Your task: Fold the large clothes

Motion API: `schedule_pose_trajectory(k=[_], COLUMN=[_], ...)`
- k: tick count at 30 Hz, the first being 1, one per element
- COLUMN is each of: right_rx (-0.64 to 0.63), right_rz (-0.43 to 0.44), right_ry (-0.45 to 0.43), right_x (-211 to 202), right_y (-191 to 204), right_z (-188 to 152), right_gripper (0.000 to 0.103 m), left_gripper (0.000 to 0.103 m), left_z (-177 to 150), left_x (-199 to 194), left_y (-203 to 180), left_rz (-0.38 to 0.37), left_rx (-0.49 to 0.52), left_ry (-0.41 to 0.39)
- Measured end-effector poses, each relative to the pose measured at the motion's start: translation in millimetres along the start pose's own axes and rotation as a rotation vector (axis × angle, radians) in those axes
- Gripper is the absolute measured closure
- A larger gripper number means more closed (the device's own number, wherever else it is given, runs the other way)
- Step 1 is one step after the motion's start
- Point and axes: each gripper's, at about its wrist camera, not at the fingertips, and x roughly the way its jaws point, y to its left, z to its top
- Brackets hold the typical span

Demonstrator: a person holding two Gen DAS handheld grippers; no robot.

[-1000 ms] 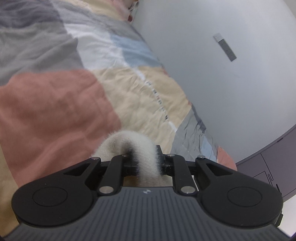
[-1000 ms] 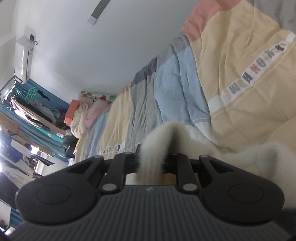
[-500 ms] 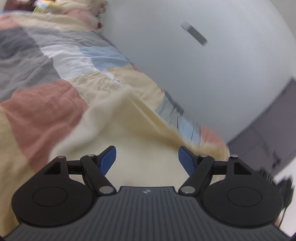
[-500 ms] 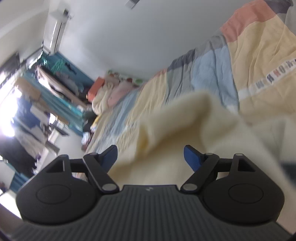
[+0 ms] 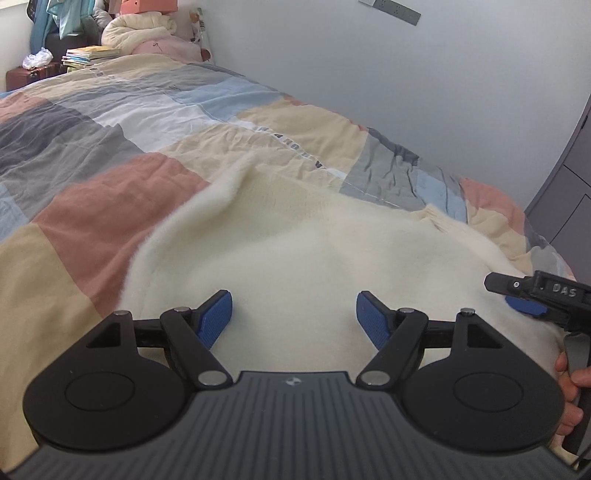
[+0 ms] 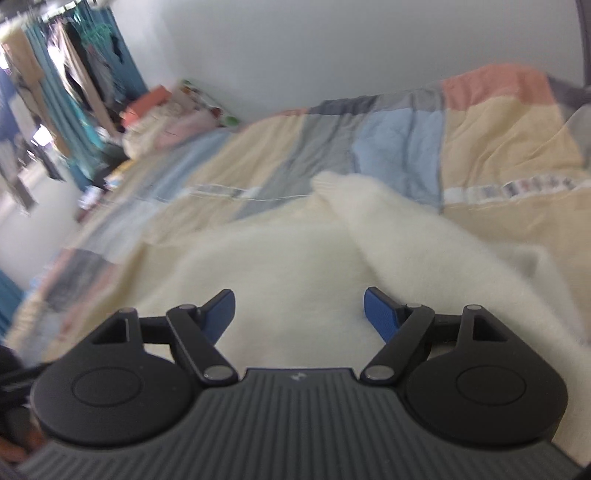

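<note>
A fluffy cream sweater (image 5: 295,254) lies spread on the patchwork quilt (image 5: 110,155) of a bed. It also shows in the right wrist view (image 6: 280,266), with one sleeve (image 6: 369,206) reaching toward the far side. My left gripper (image 5: 294,314) is open and empty, just above the near part of the sweater. My right gripper (image 6: 299,310) is open and empty over the sweater too. The right gripper also shows at the right edge of the left wrist view (image 5: 532,295), held by a hand.
A grey wall (image 5: 406,92) runs along the far side of the bed. Folded bedding and pillows (image 5: 147,33) and books (image 5: 88,55) are piled at the head. A dark cabinet (image 5: 569,192) stands at the right. Hanging clothes (image 6: 55,92) are at the left.
Both grippers were shut on folds of the sweater a second ago. Both have opened and let go, and the sweater now lies flat on the quilt. Both grippers have pulled back.
</note>
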Motion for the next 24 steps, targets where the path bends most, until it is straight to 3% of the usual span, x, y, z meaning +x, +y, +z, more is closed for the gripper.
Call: schedule_pose_trajectory(k=[12, 14, 15, 18, 24], right_rx=[0.13, 0.135, 0.154, 0.262, 0.247], right_rz=[-0.247, -0.366, -0.379, -0.293, -0.247], right_ry=[-0.171, -0.18, -0.177, -0.103, -0.112], right_x=[1.2, 3.2, 5.5, 15.2, -4.6], right_y=[-54.0, -61.0, -67.5, -87.7, -75.9], right_z=[25.7, 27.3, 27.4, 25.4, 16.7], right_gripper=[0.026, 0.024, 0.022, 0.022, 0.023], left_gripper=[0.025, 0.025, 0.025, 0.025, 0.025], left_z=[6.9, 6.9, 6.5, 6.0, -1.0], left_x=[4.2, 4.9, 5.2, 6.0, -6.8], left_y=[6.8, 7.3, 7.8, 6.5, -0.8], left_rz=[0.007, 0.011, 0.009, 0.014, 0.031], left_rx=[-0.034, -0.034, -0.039, -0.029, -0.013], left_ry=[-0.008, -0.01, -0.008, -0.007, -0.005])
